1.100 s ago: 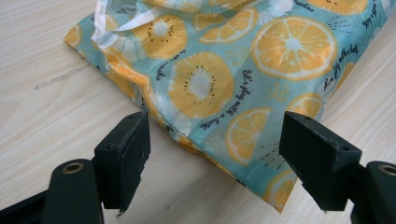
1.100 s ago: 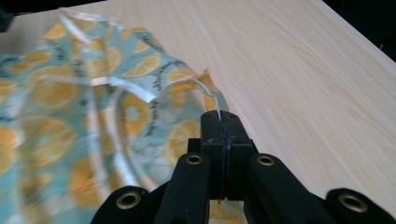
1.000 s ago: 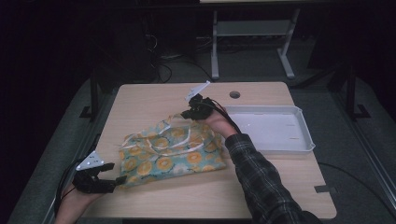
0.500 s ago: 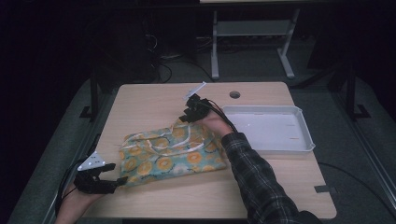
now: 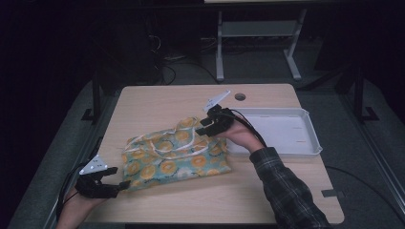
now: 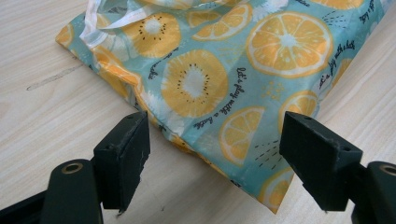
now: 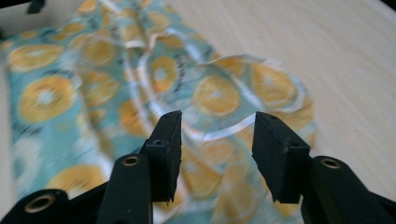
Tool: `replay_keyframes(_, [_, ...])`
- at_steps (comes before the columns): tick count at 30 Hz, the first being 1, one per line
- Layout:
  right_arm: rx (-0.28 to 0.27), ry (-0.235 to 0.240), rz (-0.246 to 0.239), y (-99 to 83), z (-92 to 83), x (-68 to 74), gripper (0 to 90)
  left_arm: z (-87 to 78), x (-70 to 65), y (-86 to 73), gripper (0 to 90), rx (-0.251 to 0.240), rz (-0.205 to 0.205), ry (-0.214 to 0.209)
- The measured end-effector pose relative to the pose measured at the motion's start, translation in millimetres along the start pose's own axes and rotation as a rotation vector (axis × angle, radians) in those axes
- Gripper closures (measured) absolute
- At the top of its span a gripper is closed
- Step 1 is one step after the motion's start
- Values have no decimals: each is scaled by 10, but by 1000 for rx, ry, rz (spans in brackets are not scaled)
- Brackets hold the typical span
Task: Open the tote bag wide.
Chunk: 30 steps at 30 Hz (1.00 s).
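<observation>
The teal fabric bag printed with orange slices [image 5: 176,155] lies flat on the table between both grippers: its corner sits inside the wide-open, empty left gripper [image 6: 212,161], ready for pinching, while the right gripper [image 7: 215,154], jaws just opened and empty, hovers over its far edge.

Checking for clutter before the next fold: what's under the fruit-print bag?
The bag lies flat on the table, bare wood showing all round its edges. Its white handles rest on top. Anything beneath or inside is covered by the cloth, so I can't tell.
</observation>
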State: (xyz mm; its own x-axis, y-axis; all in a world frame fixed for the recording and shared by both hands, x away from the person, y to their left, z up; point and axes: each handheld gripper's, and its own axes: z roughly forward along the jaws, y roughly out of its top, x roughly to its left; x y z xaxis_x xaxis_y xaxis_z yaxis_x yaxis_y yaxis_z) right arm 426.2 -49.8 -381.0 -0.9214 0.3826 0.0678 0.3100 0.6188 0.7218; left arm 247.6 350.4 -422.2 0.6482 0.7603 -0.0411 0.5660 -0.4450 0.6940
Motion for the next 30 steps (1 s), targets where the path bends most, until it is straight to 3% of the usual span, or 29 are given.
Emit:
replay_keyframes(3, [-10, 20, -20, -86, -56, 72, 528, -4, -5, 3, 241, -4, -3, -1])
replay_keyframes(7, [-3, 62, -11, -172, -93, 165, 535, -2, -8, 3, 241, -3, -3, -2])
replay_keyframes(14, [8, 117, -58, -272, -9, 283, 535, -6, 3, -2, 241, -1, 1, -4])
replay_keyframes(20, [38, 155, -89, -293, 120, 317, 539, -6, 2, 2, 240, -1, 4, -3])
replay_keyframes(30, [57, 189, -85, -308, 207, 334, 570, 11, 0, -2, 241, 3, 5, -9])
